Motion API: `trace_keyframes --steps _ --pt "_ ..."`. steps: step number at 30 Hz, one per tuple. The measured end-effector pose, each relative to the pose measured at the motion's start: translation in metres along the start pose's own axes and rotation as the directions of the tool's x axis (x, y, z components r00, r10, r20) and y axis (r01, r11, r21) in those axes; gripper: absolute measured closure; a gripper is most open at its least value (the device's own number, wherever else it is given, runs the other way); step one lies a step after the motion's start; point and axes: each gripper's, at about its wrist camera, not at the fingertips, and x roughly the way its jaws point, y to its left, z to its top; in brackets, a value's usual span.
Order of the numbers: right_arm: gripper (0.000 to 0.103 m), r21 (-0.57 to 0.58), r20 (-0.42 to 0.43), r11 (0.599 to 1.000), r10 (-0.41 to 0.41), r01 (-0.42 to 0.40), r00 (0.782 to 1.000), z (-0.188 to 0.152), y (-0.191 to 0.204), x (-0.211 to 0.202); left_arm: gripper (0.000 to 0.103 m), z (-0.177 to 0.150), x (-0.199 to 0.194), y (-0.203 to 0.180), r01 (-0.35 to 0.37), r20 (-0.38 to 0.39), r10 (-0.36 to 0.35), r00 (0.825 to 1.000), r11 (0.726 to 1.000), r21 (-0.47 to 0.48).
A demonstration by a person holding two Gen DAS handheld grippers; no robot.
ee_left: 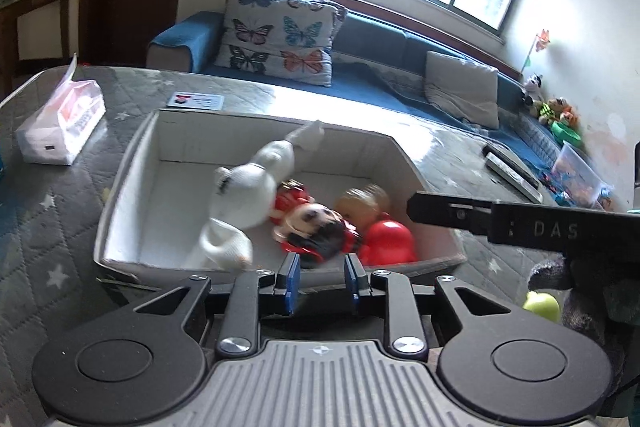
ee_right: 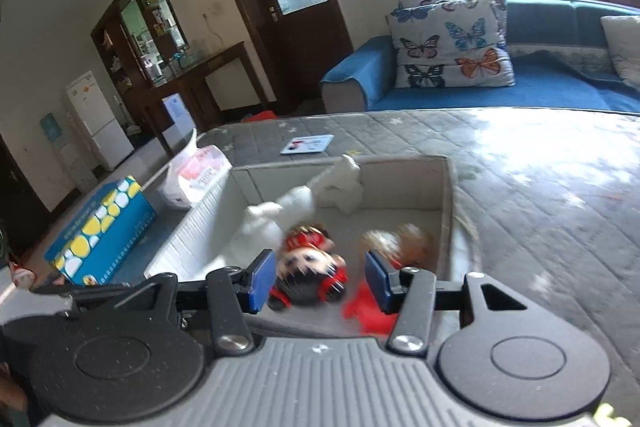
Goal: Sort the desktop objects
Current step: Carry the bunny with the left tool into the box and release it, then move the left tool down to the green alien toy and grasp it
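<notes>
An open grey box with white inside (ee_left: 132, 163) (ee_right: 447, 195) stands on the quilted table. In it lie a white plush toy (ee_left: 248, 195) (ee_right: 296, 203), a red-and-black mouse doll (ee_left: 316, 227) (ee_right: 308, 267) and a doll with tan hair and red clothes (ee_left: 380, 223) (ee_right: 400, 243). My left gripper (ee_left: 322, 277) is open and empty at the box's near edge. My right gripper (ee_right: 320, 279) is open and empty just above the mouse doll; its side shows in the left wrist view (ee_left: 500, 219).
A tissue pack (ee_left: 60, 123) (ee_right: 196, 175) and a card (ee_left: 196, 101) (ee_right: 306, 145) lie beyond the box. A blue-yellow carton (ee_right: 104, 231) stands left. A green ball (ee_left: 542, 305) and remotes (ee_left: 512, 167) are right. A blue sofa (ee_right: 520, 83) is behind.
</notes>
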Motion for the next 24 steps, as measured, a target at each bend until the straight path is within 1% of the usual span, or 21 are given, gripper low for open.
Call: trace_keyframes --steps 4,6,7,10,15,21,23,24 --pt "0.052 -0.018 0.009 0.999 -0.038 0.038 0.999 -0.017 -0.01 -0.022 0.076 -0.01 0.001 -0.018 0.023 -0.017 -0.022 1.0 0.999 0.022" --pt "0.049 -0.015 0.015 0.999 -0.05 0.05 0.999 -0.025 -0.015 -0.032 0.076 -0.015 0.002 -0.028 0.037 -0.028 -0.036 0.999 0.999 0.033" --pt "0.045 -0.016 0.02 0.998 -0.06 0.06 0.998 -0.03 -0.017 -0.038 0.076 -0.017 0.003 -0.033 0.045 -0.034 -0.044 0.998 0.998 0.039" --pt "0.044 -0.052 0.029 0.993 -0.104 0.106 0.994 -0.047 -0.021 -0.052 0.076 -0.024 0.007 -0.047 0.069 -0.055 -0.066 0.996 0.996 0.053" --pt "0.041 -0.122 0.04 0.977 -0.171 0.175 0.984 -0.077 -0.023 -0.073 0.076 -0.037 0.016 -0.071 0.106 -0.09 -0.099 0.991 0.991 0.083" --pt "0.039 -0.164 0.057 0.955 -0.239 0.246 0.969 -0.104 -0.03 -0.091 0.076 -0.05 0.029 -0.097 0.156 -0.137 -0.141 0.981 0.982 0.108" --pt "0.034 -0.167 0.062 0.949 -0.261 0.268 0.963 -0.111 -0.036 -0.097 0.076 -0.053 0.032 -0.105 0.173 -0.149 -0.155 0.977 0.978 0.116" --pt "0.034 -0.164 0.063 0.947 -0.269 0.275 0.961 -0.114 -0.039 -0.099 0.076 -0.054 0.034 -0.109 0.181 -0.154 -0.161 0.975 0.976 0.122"
